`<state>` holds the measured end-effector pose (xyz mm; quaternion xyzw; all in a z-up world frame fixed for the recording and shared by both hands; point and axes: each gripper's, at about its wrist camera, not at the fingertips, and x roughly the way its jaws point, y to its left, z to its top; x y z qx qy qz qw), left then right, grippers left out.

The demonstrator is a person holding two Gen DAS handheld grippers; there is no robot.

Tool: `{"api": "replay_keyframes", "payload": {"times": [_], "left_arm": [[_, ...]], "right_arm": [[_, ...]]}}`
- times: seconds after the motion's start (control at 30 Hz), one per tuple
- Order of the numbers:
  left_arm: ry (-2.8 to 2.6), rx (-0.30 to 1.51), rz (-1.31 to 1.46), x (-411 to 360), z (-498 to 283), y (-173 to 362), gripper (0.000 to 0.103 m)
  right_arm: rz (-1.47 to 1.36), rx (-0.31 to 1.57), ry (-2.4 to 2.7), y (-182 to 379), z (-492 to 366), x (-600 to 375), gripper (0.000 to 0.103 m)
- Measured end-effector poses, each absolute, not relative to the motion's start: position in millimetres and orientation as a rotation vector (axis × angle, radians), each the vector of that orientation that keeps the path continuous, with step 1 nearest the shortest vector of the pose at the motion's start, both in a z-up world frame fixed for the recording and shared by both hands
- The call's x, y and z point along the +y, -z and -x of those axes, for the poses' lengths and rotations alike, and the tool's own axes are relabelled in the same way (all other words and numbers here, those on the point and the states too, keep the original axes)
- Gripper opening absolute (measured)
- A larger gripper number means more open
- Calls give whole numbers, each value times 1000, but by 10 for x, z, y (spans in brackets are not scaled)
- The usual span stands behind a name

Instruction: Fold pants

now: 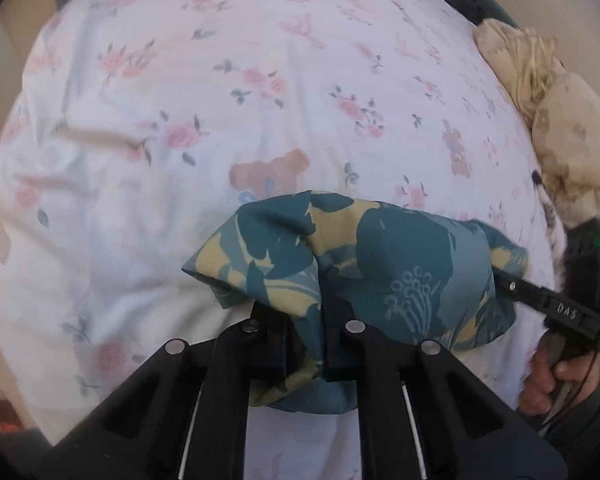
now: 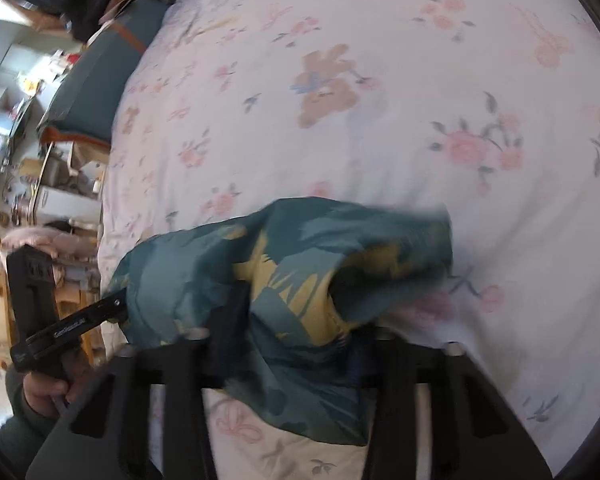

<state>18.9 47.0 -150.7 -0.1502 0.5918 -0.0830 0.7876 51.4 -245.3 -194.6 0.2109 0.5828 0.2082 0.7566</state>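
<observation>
One pair of pants [image 1: 364,264]: teal fabric with a yellow leaf and flower print, bunched into a single raised bundle over the near part of the bed, carried between the two grippers. One loose fold hangs below the jaws toward the near edge.

One bed sheet [image 1: 204,92]: white, printed with pink roses and tan teddy bears, covering the whole bed; a few shallow creases.

Two grippers, both black, each held in one hand:
- Left gripper [image 1: 306,344]: jaws drawn nearly together, clamped on a fold of the pants at the bundle's near side. Cloth passes between the fingers and spills out beneath them.
- Right gripper [image 2: 284,340]: fingers pinching the pants, with cloth draped over and between them; the picture is blurred here, so the pads themselves are hidden. In the left wrist view its finger enters the bundle from the bed's right side.

Two hands: the right hand [image 1: 548,376] wraps the handle of its gripper near the bed's right edge; the left hand [image 2: 48,392] does the same off the bed's left edge.

One cream quilt [image 1: 540,92], crumpled, along the right edge of the bed.

One teal cushion [image 2: 92,88] with orange trim, at the far left corner of the bed.

Cluttered shelving [image 2: 16,128] beyond the left edge; contents too small to count.
</observation>
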Motion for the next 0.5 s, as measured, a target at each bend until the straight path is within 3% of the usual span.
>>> {"api": "replay_keyframes", "payload": {"times": [0.1,0.33,0.5], "left_arm": [[144,1233,363,513,-191,1352,6],[128,1034,360,651,-732,717,6],[141,942,327,751,-1441,419,6]], "right_arm": [[-419,1214,-473,1731,-530,-2436,13],[-437,1045,-541,1125,-920,-2441,12],[-396,978,-569,788,-1741,-2300,12]]}}
